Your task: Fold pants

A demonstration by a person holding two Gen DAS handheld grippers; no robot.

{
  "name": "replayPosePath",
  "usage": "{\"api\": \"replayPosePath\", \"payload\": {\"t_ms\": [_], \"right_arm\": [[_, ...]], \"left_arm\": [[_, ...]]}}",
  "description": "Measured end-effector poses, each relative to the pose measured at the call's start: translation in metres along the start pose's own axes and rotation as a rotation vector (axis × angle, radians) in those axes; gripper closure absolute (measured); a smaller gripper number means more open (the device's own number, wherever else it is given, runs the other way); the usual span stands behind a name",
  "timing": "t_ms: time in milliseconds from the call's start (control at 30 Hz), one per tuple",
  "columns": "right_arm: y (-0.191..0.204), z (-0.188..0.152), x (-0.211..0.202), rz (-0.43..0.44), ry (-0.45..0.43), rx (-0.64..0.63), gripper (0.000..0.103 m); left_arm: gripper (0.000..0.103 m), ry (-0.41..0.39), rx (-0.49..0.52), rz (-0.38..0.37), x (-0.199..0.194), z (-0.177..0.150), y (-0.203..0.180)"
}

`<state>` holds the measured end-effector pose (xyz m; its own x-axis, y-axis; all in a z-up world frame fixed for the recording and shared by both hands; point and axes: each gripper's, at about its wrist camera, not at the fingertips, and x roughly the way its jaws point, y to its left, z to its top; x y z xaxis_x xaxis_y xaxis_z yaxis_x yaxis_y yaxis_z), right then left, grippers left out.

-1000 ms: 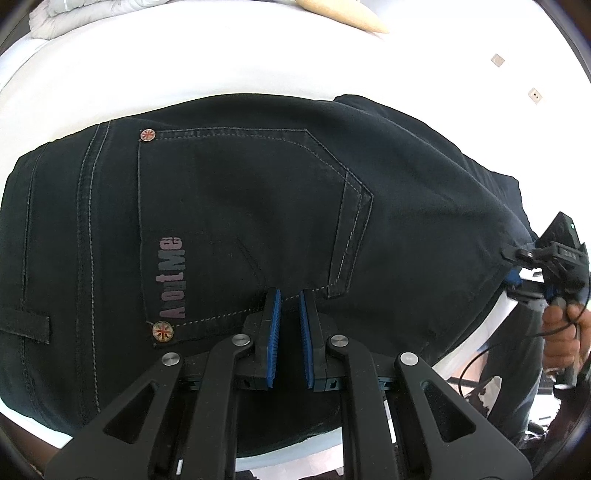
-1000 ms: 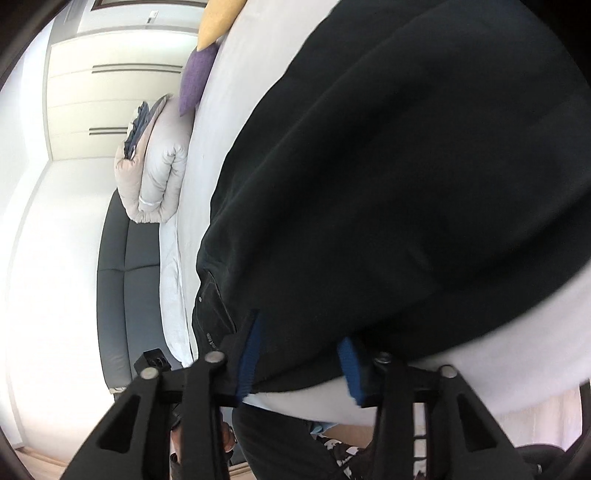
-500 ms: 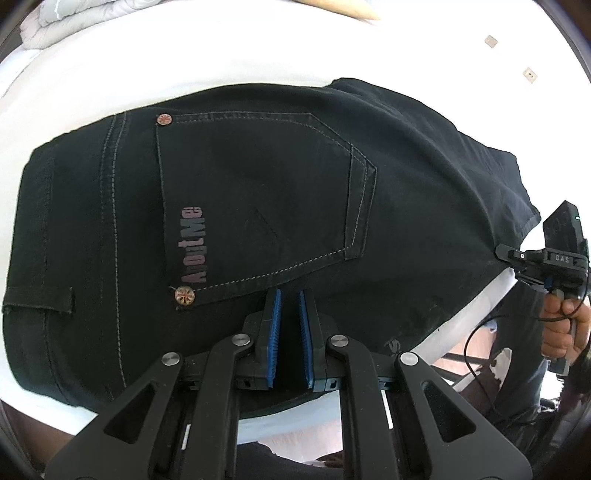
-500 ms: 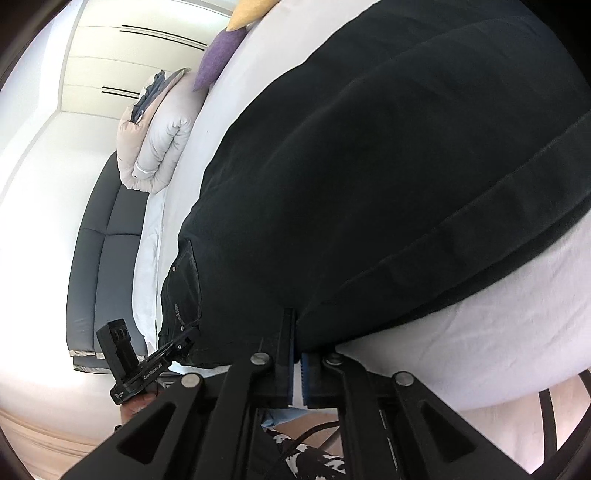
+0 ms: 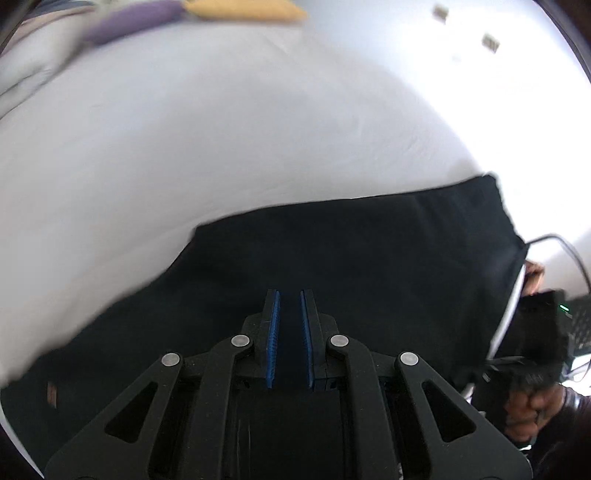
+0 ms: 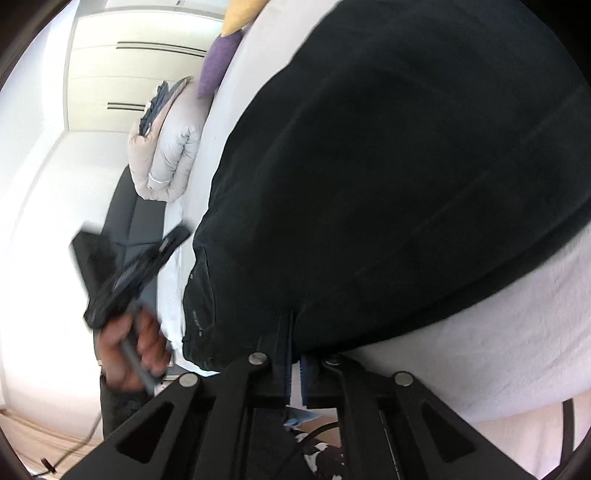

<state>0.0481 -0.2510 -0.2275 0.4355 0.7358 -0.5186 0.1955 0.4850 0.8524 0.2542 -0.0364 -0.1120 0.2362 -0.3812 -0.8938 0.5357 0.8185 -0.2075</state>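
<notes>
Black pants (image 5: 351, 266) lie spread on a white bed; in the right wrist view the pants (image 6: 388, 166) fill most of the picture. My left gripper (image 5: 289, 295) hovers over plain black cloth, shut, and I see no cloth pinched between its blue pads. From the right wrist view the left gripper (image 6: 129, 273) is a blur in a hand (image 6: 129, 354), beside the waist end and apart from it. My right gripper (image 6: 295, 354) is shut on the pants' near edge, which dips between its pads. The right gripper (image 5: 535, 343) also shows at the cloth's right end.
The white sheet (image 5: 221, 129) stretches beyond the pants. A purple cushion (image 5: 133, 22) and a yellow cushion (image 5: 243, 11) lie at the far end. A folded pale quilt (image 6: 166, 155) sits by a dark sofa (image 6: 125, 221). A cable (image 5: 565, 243) loops near the right gripper.
The right gripper's jaws closed onto the pants' edge. The left gripper swept across the pants, so the back pocket left its view; it also rose in the right wrist view.
</notes>
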Motion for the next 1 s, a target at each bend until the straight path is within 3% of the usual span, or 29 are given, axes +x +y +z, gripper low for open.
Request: {"api": "replayPosePath", "payload": {"t_ms": [133, 333, 433, 533, 667, 767, 833, 933, 1000], "right_arm": [[-0.001, 0.002, 0.001, 0.005, 0.009, -0.021, 0.102], [-0.008, 0.003, 0.002, 0.026, 0.014, -0.015, 0.103], [-0.010, 0.002, 0.000, 0.044, 0.017, -0.013, 0.103], [-0.011, 0.001, -0.001, 0.059, 0.015, -0.007, 0.102], [-0.008, 0.001, -0.001, 0.059, 0.004, -0.024, 0.100], [-0.007, 0.000, -0.002, 0.050, -0.002, -0.037, 0.101], [-0.007, -0.001, -0.002, 0.046, -0.004, -0.032, 0.102], [-0.007, 0.000, -0.002, 0.038, -0.008, -0.036, 0.102], [-0.007, 0.000, -0.002, 0.032, -0.012, -0.038, 0.102]], "left_arm": [[0.093, 0.096, 0.019, 0.060, 0.047, 0.033, 0.004], [0.093, 0.028, 0.044, 0.137, 0.071, 0.063, -0.006], [0.093, -0.010, 0.050, 0.176, 0.056, 0.068, -0.010], [0.093, -0.092, 0.051, 0.102, 0.013, 0.057, -0.014], [0.093, -0.057, 0.177, 0.016, -0.012, 0.018, -0.044], [0.093, 0.030, 0.254, -0.023, 0.005, -0.017, -0.064], [0.093, 0.088, 0.278, 0.002, 0.030, -0.033, -0.068], [0.093, 0.044, 0.175, -0.051, 0.036, -0.024, -0.055], [0.093, 0.031, 0.148, -0.032, 0.042, -0.007, -0.048]]}}
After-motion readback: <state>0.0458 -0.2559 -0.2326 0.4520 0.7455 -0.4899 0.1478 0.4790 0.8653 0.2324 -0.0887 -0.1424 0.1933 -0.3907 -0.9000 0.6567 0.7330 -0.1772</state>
